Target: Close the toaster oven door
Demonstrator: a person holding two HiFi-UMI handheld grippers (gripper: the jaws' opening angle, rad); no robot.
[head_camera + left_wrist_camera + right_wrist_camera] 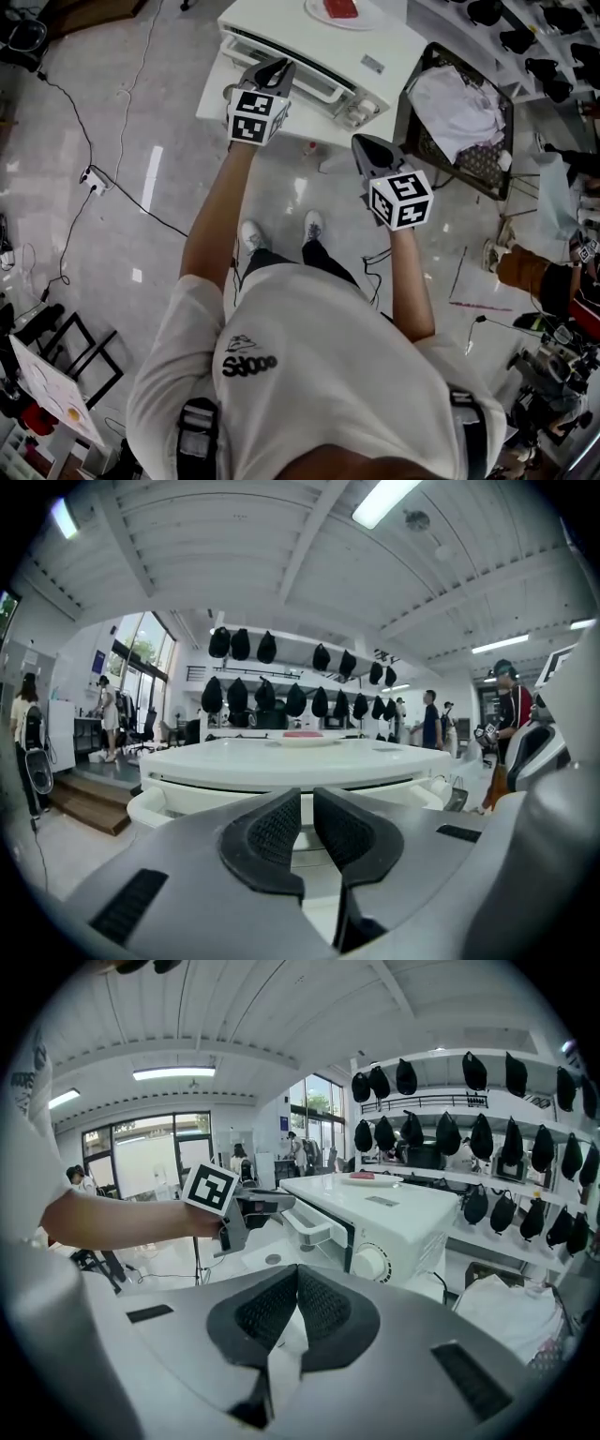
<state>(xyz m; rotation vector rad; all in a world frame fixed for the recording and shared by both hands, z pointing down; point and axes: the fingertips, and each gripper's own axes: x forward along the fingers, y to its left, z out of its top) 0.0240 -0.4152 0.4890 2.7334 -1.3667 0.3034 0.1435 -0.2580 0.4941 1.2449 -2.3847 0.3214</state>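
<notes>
The white toaster oven (389,47) stands on a small white table (212,101). Its door (281,66) is up against the front, with a dark slit along the top edge (281,785); the door handle (309,1227) juts toward me. My left gripper (274,71) points at the door's upper left, close to the handle. A narrow gap shows between its pads (272,832) and nothing is in it. My right gripper (367,148) hangs off the oven's front right corner, apart from it, near the knobs (373,1262). Its fingertips (297,1274) meet, holding nothing.
A plate with something red (342,11) sits on the oven's top. A dark wire basket with white cloth (459,112) stands to the right. Cables and a power strip (91,178) lie on the floor at left. People stand at the far right (530,267).
</notes>
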